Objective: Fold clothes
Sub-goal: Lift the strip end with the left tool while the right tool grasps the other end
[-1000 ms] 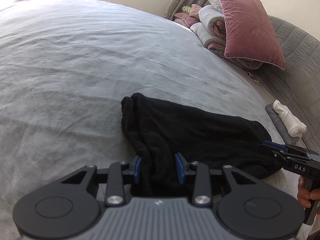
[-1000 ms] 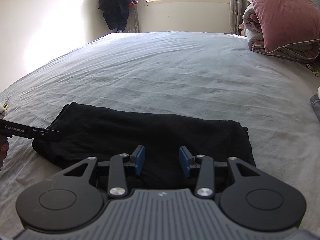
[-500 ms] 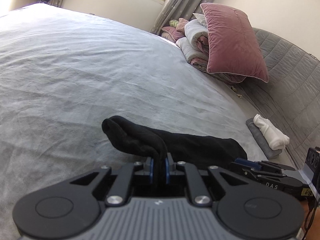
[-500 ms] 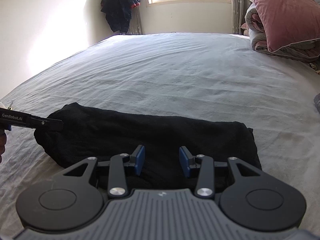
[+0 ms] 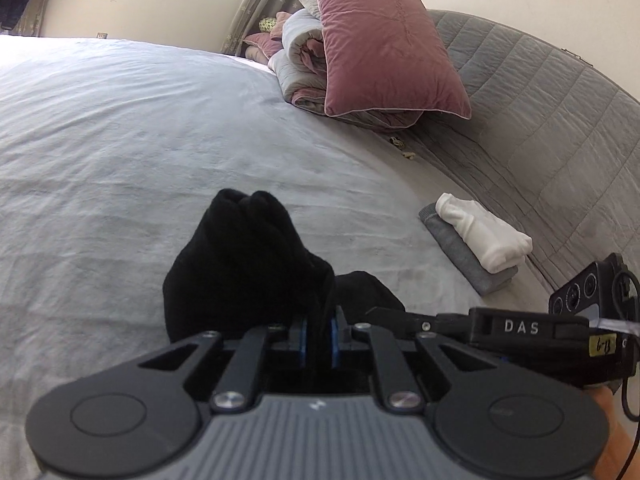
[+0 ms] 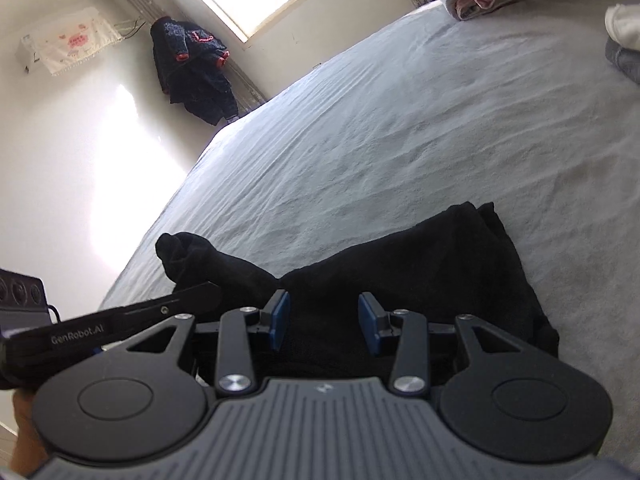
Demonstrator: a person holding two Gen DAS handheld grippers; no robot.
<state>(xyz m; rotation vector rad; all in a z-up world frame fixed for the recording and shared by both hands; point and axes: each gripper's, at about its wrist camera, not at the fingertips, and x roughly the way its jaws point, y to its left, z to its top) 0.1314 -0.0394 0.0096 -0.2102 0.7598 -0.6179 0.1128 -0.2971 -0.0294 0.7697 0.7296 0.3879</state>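
Garment [image 5: 248, 264] on bed [image 5: 120, 140], pillow [image 5: 384, 44] behind, folded pile [image 5: 480, 240] right

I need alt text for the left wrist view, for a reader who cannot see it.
The left tongs are shut on a black garment, lifting one end above a grey bed sheet. The right tongs reach in from the right; folded white and grey clothes and a pink pillow lie behind.
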